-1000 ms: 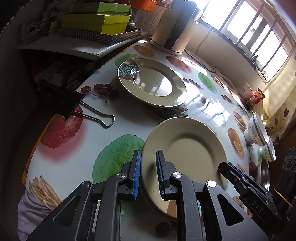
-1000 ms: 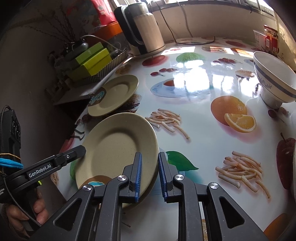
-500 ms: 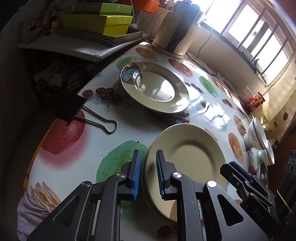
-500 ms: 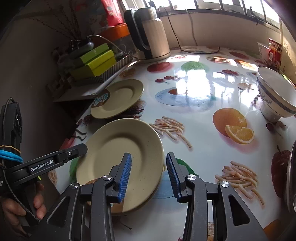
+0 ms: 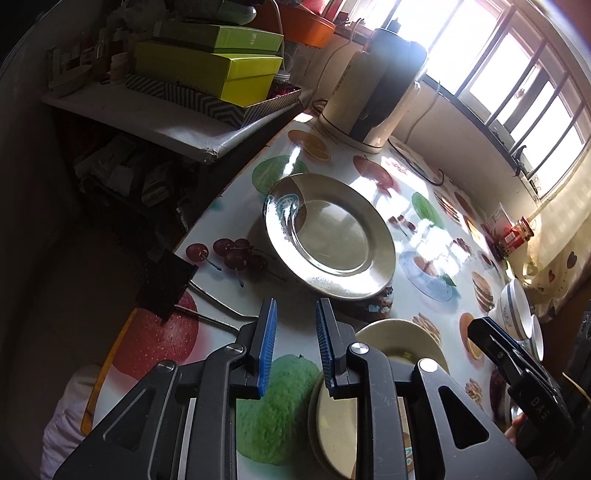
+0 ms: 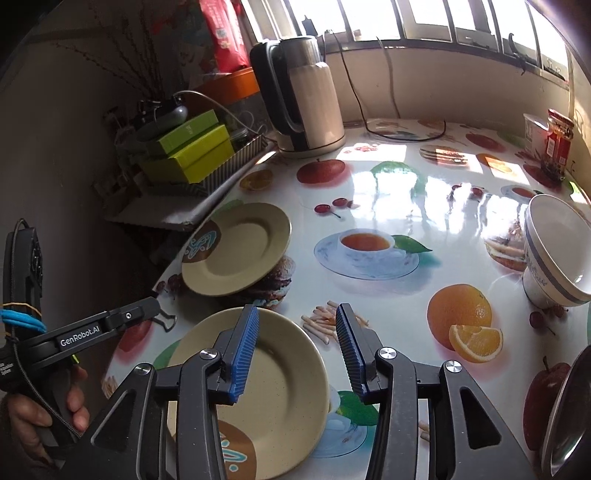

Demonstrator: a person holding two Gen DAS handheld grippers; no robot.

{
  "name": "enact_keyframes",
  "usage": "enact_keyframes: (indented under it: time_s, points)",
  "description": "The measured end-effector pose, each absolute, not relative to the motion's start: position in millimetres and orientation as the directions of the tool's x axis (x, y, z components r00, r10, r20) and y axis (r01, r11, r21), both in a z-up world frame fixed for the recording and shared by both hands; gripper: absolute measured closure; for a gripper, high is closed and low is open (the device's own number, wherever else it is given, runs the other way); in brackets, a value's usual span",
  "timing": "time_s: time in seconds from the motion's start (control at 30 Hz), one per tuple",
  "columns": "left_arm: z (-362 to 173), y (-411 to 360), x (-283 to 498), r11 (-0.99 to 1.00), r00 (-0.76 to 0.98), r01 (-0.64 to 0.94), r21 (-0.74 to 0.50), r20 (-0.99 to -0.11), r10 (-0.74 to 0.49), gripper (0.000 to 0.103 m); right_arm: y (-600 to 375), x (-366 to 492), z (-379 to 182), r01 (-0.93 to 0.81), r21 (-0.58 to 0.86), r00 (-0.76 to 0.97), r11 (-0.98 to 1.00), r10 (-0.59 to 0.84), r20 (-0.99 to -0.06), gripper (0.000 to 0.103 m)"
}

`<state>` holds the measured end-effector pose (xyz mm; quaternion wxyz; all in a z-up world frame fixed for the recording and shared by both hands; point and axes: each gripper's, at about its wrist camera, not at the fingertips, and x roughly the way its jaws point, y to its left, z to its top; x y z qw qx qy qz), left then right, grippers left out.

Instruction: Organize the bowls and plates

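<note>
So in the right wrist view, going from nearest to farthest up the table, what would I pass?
Near beige plate → printed fries → far beige plate → printed teacup → electric kettle by the window.

Home kitchen or dining corner. Evidence: desk (image 6: 388, 295) under a glossy fruit-and-food printed cover; electric kettle (image 6: 306, 99) with cord beside a barred window (image 6: 424, 18); beige plates (image 6: 240, 254) and blue-rimmed bowl (image 6: 554, 254); red-labelled jar (image 6: 559, 144); cluttered side shelf (image 5: 147, 118) stacked with green boxes (image 5: 221, 70).
</note>
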<state>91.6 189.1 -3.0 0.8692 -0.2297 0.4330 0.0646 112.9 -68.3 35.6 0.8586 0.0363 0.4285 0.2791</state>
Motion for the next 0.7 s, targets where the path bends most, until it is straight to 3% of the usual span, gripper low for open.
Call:
enact_keyframes:
  time_s: [0.33,0.7]
  points:
    - [2.2,217.4,130.5,0.876,0.619,-0.334,-0.348,-0.782,-0.074,0.080,-45.7,169.8,56.1,-0.464,0.323,0.465,0.825,0.537,-0.703,0.060]
    - [-19.1,237.0,163.6,0.860,0.583,-0.370,-0.352,-0.809,-0.080,0.080,-15.8,212.2,19.4,-0.477,0.319,0.387,0.819,0.522,-0.760,0.060]
